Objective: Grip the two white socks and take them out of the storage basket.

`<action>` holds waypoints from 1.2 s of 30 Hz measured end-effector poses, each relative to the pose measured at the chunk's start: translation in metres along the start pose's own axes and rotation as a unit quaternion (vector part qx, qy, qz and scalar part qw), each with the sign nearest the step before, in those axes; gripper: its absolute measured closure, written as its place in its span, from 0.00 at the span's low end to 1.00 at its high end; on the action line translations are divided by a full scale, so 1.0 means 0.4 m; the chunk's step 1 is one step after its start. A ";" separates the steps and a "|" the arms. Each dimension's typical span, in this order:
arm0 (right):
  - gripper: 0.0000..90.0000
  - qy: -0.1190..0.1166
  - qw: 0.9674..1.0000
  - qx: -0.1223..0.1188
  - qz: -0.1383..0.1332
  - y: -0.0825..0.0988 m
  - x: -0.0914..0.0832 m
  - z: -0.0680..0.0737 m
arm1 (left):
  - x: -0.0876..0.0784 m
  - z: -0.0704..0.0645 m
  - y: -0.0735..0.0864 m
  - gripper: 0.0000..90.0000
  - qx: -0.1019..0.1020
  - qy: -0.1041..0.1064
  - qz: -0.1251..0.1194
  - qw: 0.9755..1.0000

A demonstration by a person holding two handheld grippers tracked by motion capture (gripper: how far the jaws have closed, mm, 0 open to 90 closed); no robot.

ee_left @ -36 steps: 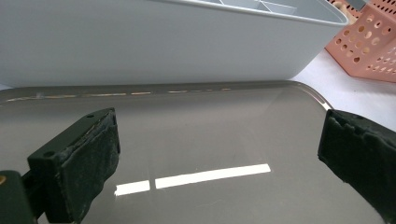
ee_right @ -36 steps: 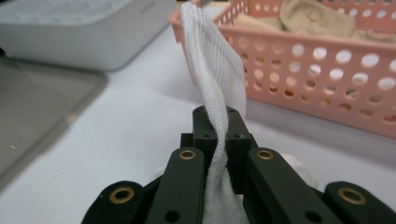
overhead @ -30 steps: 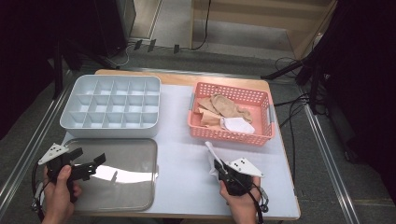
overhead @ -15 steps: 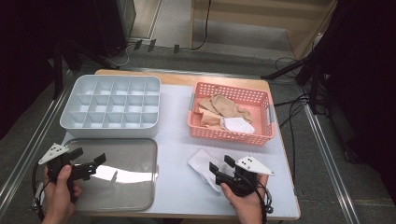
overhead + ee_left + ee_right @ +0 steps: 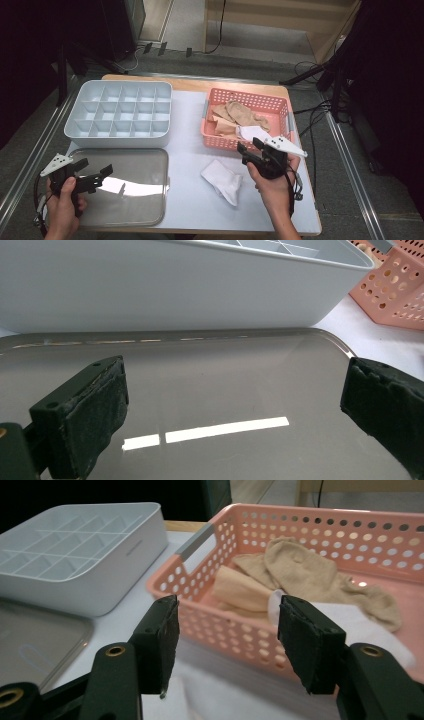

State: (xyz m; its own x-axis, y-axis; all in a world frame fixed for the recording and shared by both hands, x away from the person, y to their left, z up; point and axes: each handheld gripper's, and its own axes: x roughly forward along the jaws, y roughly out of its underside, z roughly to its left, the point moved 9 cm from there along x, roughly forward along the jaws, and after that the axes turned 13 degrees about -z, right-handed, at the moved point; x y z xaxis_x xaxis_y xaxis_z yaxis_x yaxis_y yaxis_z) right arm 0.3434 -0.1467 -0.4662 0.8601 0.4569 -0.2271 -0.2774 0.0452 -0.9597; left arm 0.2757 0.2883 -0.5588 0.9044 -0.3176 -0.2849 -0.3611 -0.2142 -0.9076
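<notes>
A white sock lies crumpled on the white table top, in front of the pink basket. My right gripper hovers above and to the right of it, at the basket's near wall, pointing at the basket. Its jaws let the sock go and have just been closing a little; they stand open with nothing between them. In the right gripper view, beige socks and a white sock lie in the basket beyond the gripper. My left gripper rests open over the metal tray, empty.
A pale compartment box with several empty cells stands at the back left, right behind the metal tray. Its wall rises close ahead of the left jaws. Cables and stands lie on the floor around the table.
The right gripper released the white sock onto the table, then rose and moved toward the basket. The sock now lies flat and spread. The left gripper stayed put.
</notes>
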 end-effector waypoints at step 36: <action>0.69 0.123 0.965 0.070 0.221 0.093 0.313 -0.149 | -0.004 0.009 -0.003 0.00 -0.002 -0.001 -0.001 1.000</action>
State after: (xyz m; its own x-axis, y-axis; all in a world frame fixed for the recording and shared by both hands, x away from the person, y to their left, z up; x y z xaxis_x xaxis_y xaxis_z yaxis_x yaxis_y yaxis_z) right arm 0.4665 -0.1409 -0.5401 0.7150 0.2354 -0.6583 -0.6811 0.0219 -0.7319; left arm 0.2755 0.2924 -0.5583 0.9058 -0.3146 -0.2838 -0.3602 -0.2189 -0.9068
